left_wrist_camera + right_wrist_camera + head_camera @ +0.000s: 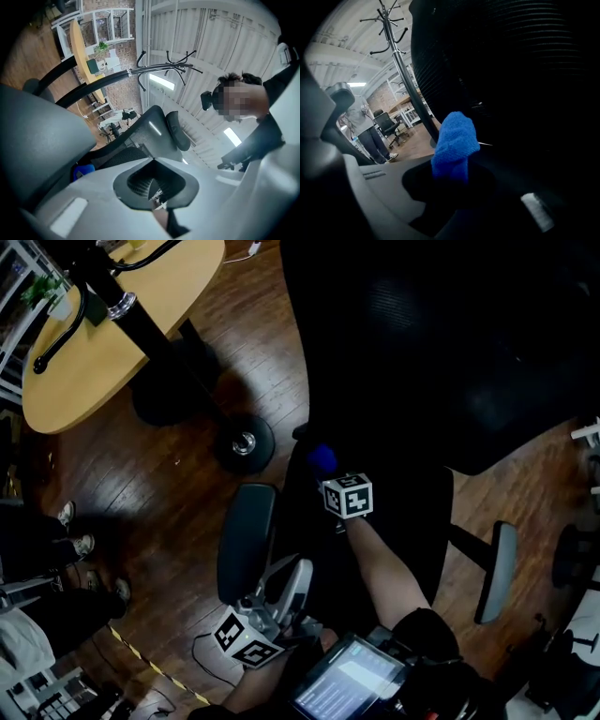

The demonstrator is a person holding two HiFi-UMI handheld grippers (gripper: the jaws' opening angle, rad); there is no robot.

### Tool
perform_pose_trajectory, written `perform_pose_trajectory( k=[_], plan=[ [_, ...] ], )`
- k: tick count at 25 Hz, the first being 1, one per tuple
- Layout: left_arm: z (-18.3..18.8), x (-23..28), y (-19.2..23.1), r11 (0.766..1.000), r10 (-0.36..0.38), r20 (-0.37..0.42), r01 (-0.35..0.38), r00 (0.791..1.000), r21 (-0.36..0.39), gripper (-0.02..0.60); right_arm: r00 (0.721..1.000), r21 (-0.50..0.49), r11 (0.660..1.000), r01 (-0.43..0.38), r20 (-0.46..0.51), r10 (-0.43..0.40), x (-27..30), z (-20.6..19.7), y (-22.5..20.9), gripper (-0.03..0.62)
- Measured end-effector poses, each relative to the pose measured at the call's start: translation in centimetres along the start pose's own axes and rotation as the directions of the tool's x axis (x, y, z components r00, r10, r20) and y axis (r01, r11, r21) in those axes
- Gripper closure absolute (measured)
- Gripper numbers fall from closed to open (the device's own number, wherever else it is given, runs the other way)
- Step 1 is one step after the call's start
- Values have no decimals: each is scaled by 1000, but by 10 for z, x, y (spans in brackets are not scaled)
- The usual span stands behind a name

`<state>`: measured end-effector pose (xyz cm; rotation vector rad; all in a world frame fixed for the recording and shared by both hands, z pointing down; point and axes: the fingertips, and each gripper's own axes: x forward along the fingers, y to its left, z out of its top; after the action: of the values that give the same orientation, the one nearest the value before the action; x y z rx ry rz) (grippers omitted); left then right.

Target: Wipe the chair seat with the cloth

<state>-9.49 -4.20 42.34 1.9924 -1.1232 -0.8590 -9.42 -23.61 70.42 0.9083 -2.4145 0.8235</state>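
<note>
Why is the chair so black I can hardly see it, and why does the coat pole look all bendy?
Head view: the light is dim, so the chair is almost a black blob and only the blue cloth shows up. Right gripper view: dark too, but the cloth is bright and sharp. Left gripper view: brighter, with glary ceiling lights; its wide lens bends the coat rack.

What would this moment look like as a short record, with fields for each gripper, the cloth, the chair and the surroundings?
right gripper: jaws shut on the blue cloth, held over the rear of the chair seat
left gripper: jaws together, nothing between them, beside an armrest
cloth contact: too dark to tell whether it touches the seat
chair: black, with a mesh backrest
surroundings: wooden table, coat stand, wood floor
</note>
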Motion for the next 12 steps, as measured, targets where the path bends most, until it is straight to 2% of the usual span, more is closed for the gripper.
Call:
perform_pose_trajectory(
  k=[3,6,12],
  plan=[
    [-4,1,5,1000,9,-20,-9,1000,6,589,997,17,996,83,-4,-83,-16,-6,-31,540],
    [-9,6,9,1000,17,-35,-17,999,21,589,980,56,978,201,-20,-200,-51,-15,-80,540],
    [-20,21,13,999,5,-79,-2,997,38,589,900,140,889,435,-80,-428,-161,-59,-184,540]
  ],
)
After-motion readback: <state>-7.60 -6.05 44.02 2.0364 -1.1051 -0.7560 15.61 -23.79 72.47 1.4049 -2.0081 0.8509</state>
